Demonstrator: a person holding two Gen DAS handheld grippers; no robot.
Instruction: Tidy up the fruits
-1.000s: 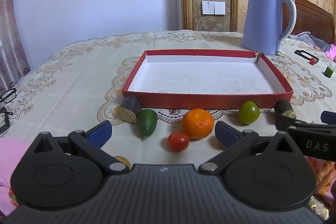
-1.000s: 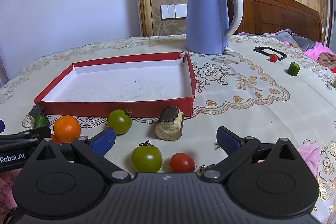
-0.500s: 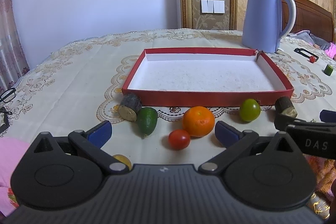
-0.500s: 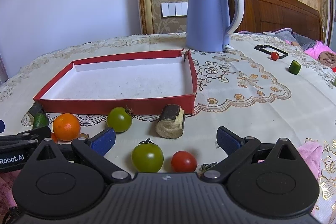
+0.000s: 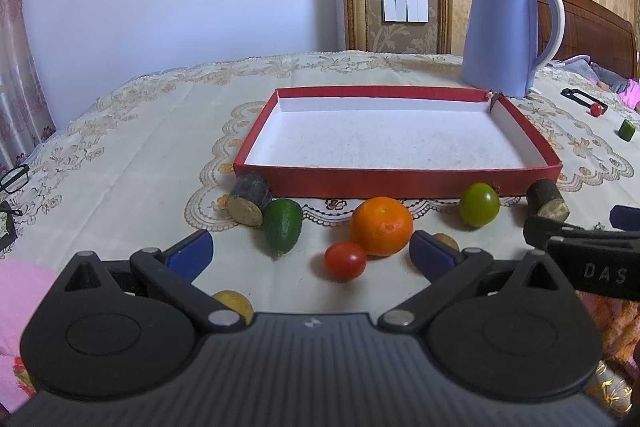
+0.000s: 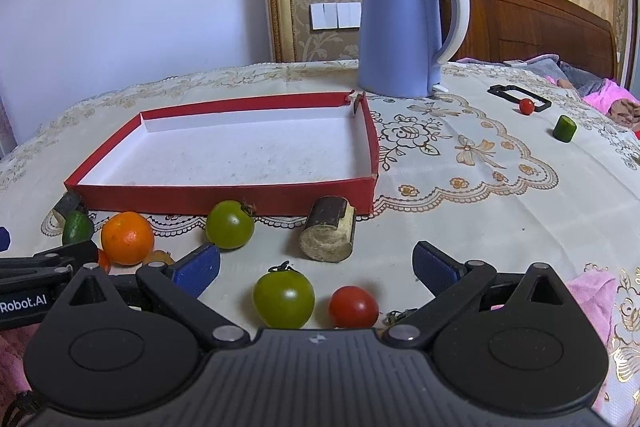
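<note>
We are holding both claws wide and empty above the near edge of the table: the left gripper (image 5: 308,253) is framing a small red tomato (image 5: 345,261) and the orange (image 5: 381,225) just behind it, while the right gripper (image 6: 316,269) is framing a green tomato (image 6: 283,299) and a second red tomato (image 6: 353,306). All the fruit is lying on the tablecloth (image 5: 132,147) in front of the red tray (image 5: 396,183), and the tray is holding nothing yet.

We are judging the tomatoes as light, smooth and soft-skinned, likely to roll or split, so we are planning a gentle pinch across the widest part. The orange looks firmer and heavier, better taken across its middle.

Around them we are seeing an avocado-like green fruit (image 5: 282,228) touching a cut log piece (image 5: 249,199), another green tomato (image 5: 479,204) and a second log piece (image 6: 329,235) beside the tray's front wall. That wall is standing between fruit and tray floor, so we are expecting to lift over it. The blue kettle (image 6: 404,27) is standing well behind
</note>
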